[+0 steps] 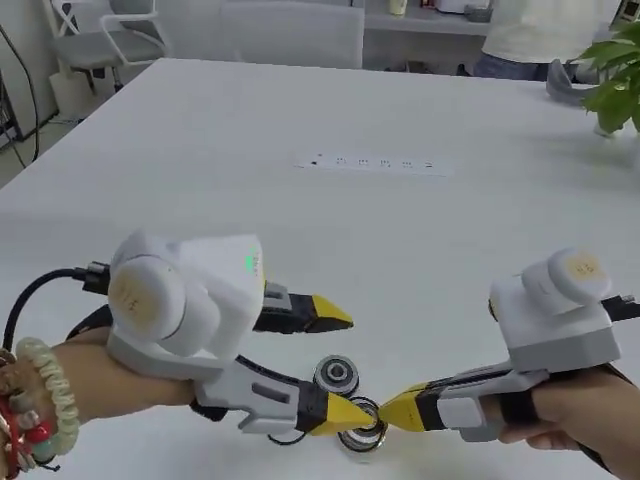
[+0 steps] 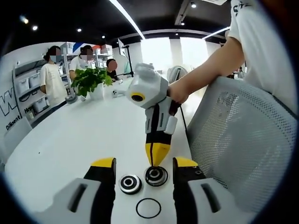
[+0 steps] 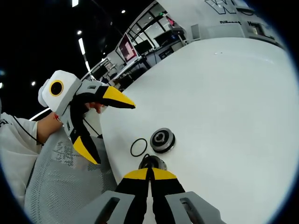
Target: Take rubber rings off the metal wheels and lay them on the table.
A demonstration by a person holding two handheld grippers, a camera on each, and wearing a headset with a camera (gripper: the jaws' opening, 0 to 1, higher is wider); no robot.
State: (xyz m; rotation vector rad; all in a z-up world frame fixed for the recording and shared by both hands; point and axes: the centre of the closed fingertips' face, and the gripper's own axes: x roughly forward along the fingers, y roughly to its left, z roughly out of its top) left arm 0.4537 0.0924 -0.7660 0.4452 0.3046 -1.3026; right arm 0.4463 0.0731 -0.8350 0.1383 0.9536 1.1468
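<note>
Ring removal in progress, with the second ring in hand, judging by the layout. Right claw (image 3: 150,171) pressed together, tips down on the near metal wheel (image 3: 152,163), apparently nipping a thin black loop of rubber (image 3: 144,157) lifted at that wheel's rim; too fine to confirm as a true pinch. Left claw (image 2: 145,163) spread wide, jaws straddling both wheels without touching either, the near metal wheel just inside its right jaw and the second wheel (image 2: 130,183) just inside its left jaw. One loose rubber ring (image 2: 148,207) flat on the white desk (image 2: 70,140), between the left claw's jaws and closer to its body than the wheels; from the right claw, just beyond the tips and to the left, beside the second wheel. Likely step: peeling the ring off the wheel under the right claw. Next move, as a judgement — draw the right claw up and away to stretch the loop over the rim, close the left claw on the wheel to hold it down, then lay the ring on the desk near the first. Some risk of the light wheel lifting or rolling with the pull if left unbraced.
</note>
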